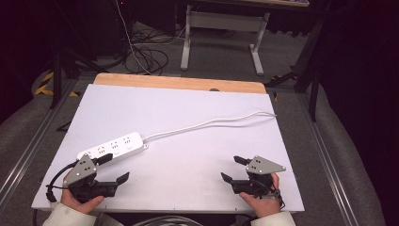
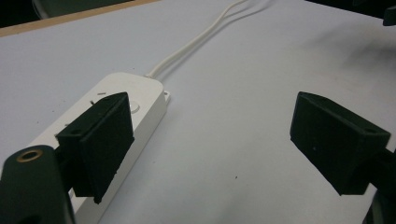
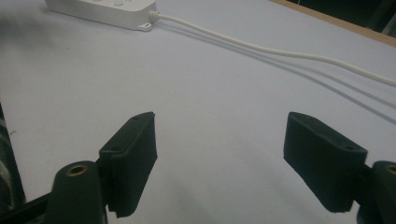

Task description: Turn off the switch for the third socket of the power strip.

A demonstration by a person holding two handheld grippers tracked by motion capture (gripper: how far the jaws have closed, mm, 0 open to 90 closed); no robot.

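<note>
At the near edge of the white tabletop (image 1: 188, 108), the left claw (image 1: 115, 168) and right claw (image 1: 236, 168) sit wide and empty. Just beyond the left claw lies a white power strip (image 1: 113, 147), its cord (image 1: 211, 123) trailing far right. Nothing appears handled yet.

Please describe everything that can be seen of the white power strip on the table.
The power strip is a long white block, plastic by its look, with rounded corners and a row of sockets on its top face. It lies flat on the white table, at the left, set at an angle. A thin white cable leaves its right end and runs to the table's far right edge. The left gripper, open, is close beside it; whether a jaw touches it cannot be told.
</note>
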